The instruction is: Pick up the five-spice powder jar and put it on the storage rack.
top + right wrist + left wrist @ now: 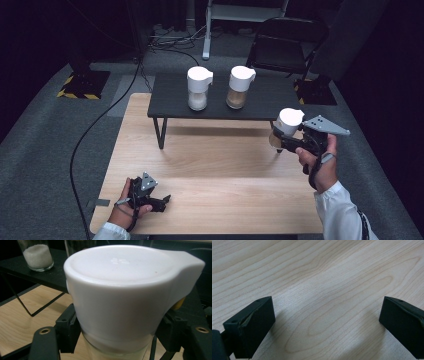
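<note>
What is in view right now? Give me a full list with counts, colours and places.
Glass jar with white spouted lid, held: one, pale contents, clamped above the table's right edge.
Glass jar with white spouted lid, white grains: one, on the shelf, left.
Glass jar with white spouted lid, brown grains: one, on the shelf, right.
Low black shelf on thin legs: one, at the table's far end.
Light wooden table: one, centre.
Black folding chair: one, behind the shelf.
Black cables: several, on the grey floor, left.
Left hand-held gripper: black, open, resting on the table near the front.
Right hand-held gripper: black, shut on the held jar.
White sleeves: two, bottom edge.
</note>
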The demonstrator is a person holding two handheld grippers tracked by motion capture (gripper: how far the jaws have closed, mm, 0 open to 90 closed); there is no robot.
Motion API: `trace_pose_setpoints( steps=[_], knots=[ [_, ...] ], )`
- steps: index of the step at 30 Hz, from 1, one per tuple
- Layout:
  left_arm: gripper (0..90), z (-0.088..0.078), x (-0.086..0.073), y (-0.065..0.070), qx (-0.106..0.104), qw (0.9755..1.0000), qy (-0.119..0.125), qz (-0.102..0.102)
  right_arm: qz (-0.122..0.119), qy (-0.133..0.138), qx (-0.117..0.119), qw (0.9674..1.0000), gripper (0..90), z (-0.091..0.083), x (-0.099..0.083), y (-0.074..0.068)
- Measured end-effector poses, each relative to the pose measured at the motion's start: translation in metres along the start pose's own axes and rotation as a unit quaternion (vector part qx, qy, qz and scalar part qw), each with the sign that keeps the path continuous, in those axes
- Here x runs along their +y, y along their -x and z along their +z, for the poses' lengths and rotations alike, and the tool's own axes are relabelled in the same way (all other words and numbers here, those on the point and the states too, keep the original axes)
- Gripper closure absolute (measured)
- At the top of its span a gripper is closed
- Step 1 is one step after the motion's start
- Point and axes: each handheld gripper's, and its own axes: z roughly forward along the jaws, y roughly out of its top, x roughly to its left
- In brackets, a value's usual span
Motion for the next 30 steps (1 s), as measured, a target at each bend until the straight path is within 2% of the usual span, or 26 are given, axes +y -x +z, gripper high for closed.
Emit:
trace_pose_setpoints(
  steps=[19,30],
  knots=[
    [0.2,0.0,0.0,0.0,-0.001,1.0,0.0,0.0,-0.004,0.017,-0.027,0.9995,30.0,0.008,0.034,-0.004],
    [0.2,0.0,0.0,0.0,-0.001,1.0,-0.001,0.001,-0.002,0.032,-0.045,0.9985,30.0,0.016,0.045,-0.003]
  ],
)
